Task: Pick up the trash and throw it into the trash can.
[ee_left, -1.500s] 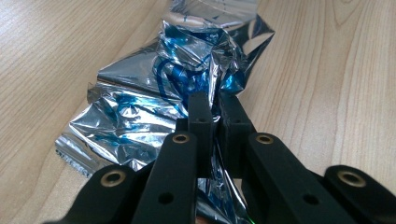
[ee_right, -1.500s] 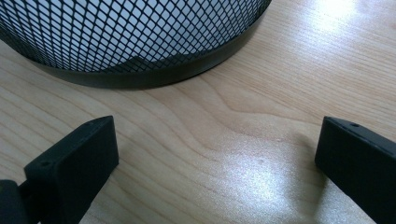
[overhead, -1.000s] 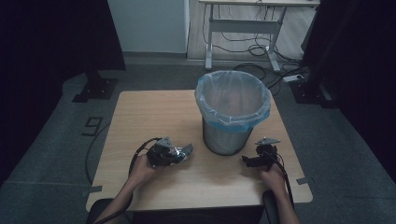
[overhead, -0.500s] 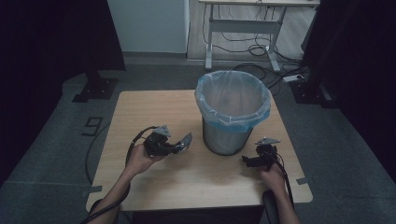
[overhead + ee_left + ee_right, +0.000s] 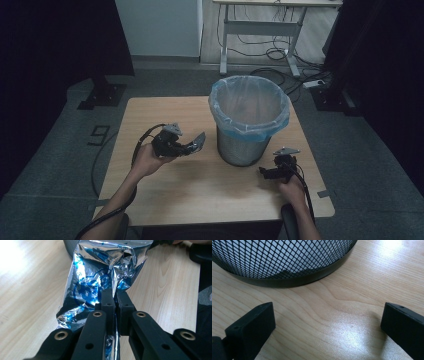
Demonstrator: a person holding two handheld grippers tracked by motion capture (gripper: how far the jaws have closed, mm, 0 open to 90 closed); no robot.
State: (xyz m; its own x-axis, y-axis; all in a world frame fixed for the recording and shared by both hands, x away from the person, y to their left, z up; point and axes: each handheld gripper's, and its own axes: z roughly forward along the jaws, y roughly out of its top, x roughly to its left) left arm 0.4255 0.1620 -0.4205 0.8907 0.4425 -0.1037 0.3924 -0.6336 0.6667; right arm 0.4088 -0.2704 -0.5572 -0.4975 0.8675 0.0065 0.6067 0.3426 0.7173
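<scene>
left tongs (image 5: 112,298): clenched on the crinkled silver-and-blue foil wrapper (image 5: 100,280), jaws pressed together over its lower edge
wrapper (image 5: 197,141): held just above the light wooden tabletop (image 5: 200,185), left of centre, pointing toward the bin, close to its left side
right tongs (image 5: 327,325): released, jaws wide apart, nothing between them
right tongs position (image 5: 272,171): low over the tabletop near its right edge, just beside the bin base
black wire-mesh bin with blue plastic liner (image 5: 248,120): upright, right of centre, towards the far edge
</scene>
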